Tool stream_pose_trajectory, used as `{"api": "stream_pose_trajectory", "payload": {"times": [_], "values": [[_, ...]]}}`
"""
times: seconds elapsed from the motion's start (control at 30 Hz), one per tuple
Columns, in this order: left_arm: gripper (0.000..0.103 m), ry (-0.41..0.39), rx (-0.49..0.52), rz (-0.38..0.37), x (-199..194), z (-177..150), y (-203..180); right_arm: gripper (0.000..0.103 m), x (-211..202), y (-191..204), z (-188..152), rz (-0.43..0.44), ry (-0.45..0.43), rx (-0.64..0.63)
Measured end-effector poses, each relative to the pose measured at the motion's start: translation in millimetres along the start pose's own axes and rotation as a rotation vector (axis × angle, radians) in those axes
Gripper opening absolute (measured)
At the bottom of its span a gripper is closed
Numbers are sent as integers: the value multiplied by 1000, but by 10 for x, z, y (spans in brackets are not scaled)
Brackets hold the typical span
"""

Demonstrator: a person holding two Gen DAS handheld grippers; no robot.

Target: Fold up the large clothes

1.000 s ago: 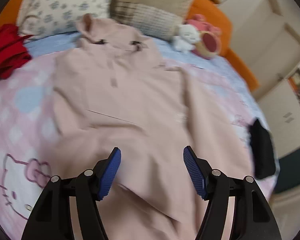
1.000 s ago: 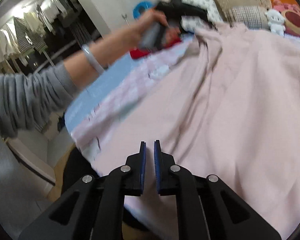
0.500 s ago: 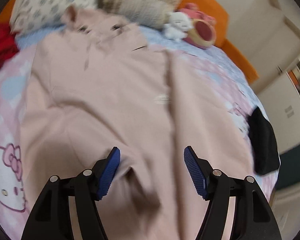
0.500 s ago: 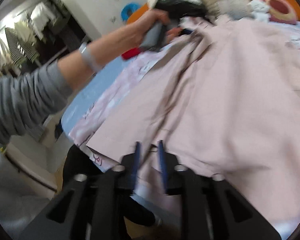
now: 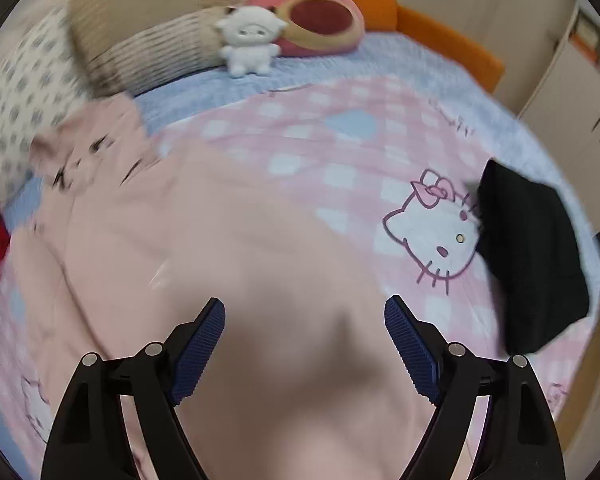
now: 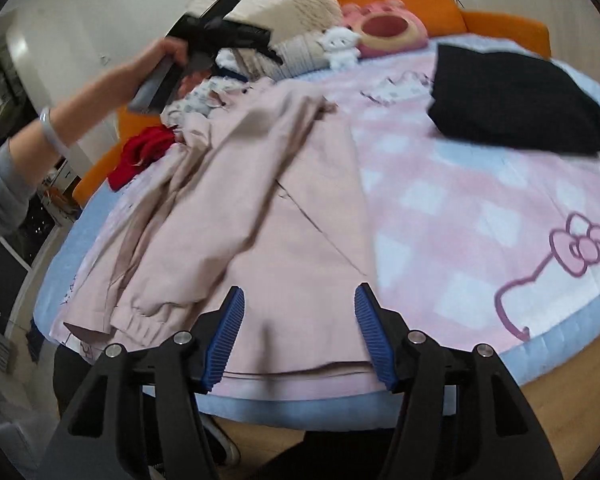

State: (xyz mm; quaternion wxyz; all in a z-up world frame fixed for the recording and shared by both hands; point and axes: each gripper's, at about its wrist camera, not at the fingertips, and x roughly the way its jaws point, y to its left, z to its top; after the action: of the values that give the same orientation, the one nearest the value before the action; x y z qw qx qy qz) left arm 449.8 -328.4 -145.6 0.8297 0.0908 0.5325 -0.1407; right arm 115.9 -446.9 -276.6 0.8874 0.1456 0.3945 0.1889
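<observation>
A large pale pink hoodie (image 6: 268, 208) lies on the round bed, folded lengthwise, with a sleeve and cuff (image 6: 140, 316) bunched at its left edge. In the left wrist view the hoodie (image 5: 228, 264) fills the lower left, its hood near the pillows. My left gripper (image 5: 305, 344) is open and empty above the hoodie's body. My right gripper (image 6: 299, 336) is open and empty over the hoodie's hem at the bed's near edge. In the right wrist view the left gripper (image 6: 220, 44) is held over the hood end, blurred.
A folded black garment (image 6: 512, 104) lies on the pink Hello Kitty blanket (image 6: 480, 208) to the right. A red garment (image 6: 140, 152) lies at the far left. Pillows (image 5: 152, 40) and plush toys (image 5: 248, 44) line the orange headboard. Wooden floor lies below the bed edge.
My right gripper has opened and let go of the hoodie's edge, which now lies folded over. My left gripper has swung right, toward the headboard; it stays open.
</observation>
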Motion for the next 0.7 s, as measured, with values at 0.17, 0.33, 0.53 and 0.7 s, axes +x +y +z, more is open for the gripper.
{"api": "stream_pose_trajectory", "payload": {"times": [0.17,0.33,0.53,0.7], "values": [[84,124,121,230,553,351,-437,59,16,-107,103,25,-11,25],[84,227,142,396,1046,576,-568,60,9,-303,249,18,-19,11],[94,302,196,483,1453,525,-661,60,34,-442,255,37,16,4],[48,319,134,425,1315,548,-462,60,-12,-519,326,78,-3,-7]]}}
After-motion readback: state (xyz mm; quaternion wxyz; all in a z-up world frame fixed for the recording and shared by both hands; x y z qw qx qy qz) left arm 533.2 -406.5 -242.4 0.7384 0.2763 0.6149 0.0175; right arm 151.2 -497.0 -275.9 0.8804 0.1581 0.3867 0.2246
